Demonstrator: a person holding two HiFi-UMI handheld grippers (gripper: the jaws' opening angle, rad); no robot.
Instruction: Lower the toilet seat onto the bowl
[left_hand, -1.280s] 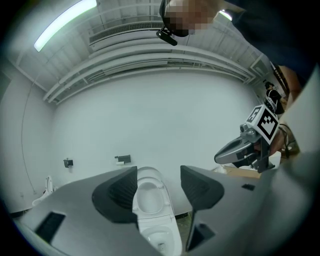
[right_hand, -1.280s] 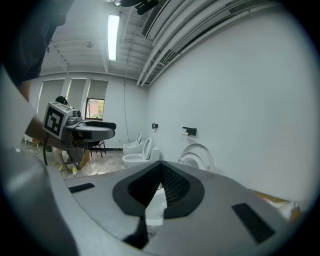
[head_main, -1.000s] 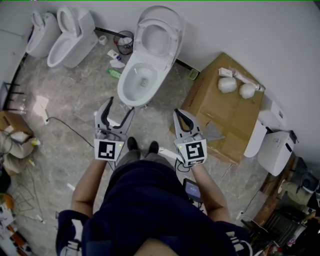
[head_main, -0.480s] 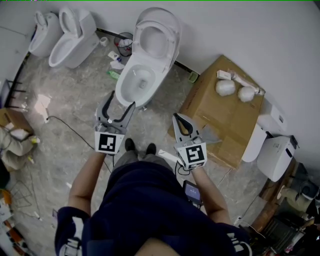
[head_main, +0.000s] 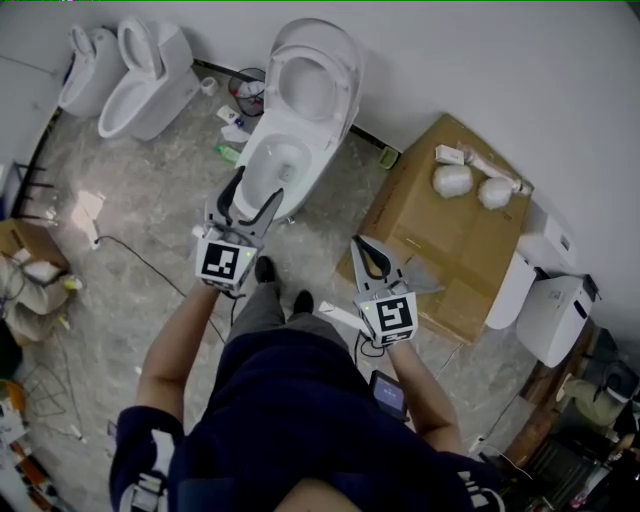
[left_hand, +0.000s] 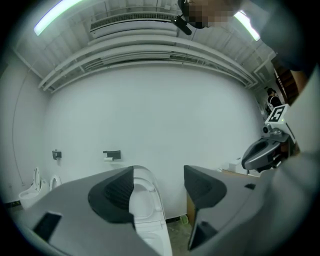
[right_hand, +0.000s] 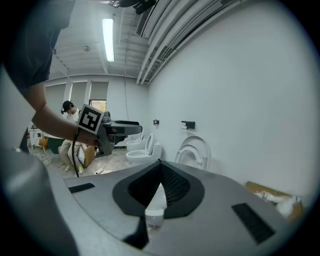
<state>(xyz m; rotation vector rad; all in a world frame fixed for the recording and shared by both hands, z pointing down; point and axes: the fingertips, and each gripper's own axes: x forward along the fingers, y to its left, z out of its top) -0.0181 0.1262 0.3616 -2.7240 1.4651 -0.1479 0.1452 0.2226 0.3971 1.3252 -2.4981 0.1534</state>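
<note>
A white ceramic toilet (head_main: 272, 165) stands against the wall with its white oval seat (head_main: 345, 75) raised upright above the bowl, beside a large flattened brown cardboard box (head_main: 450, 230). The person's left gripper (head_main: 254, 190), jaws wide apart and empty, hovers over the bowl's front rim and points at the seat. The right gripper (head_main: 366, 255) hangs lower, near the box, its jaws pressed together on nothing. The sound approach looks to be reaching across the bowl, catching the seat's top edge with the left jaws and easing it down slowly, not letting it drop. The hinge is out of sight, and from above it is hard to tell seat from lid.
</note>
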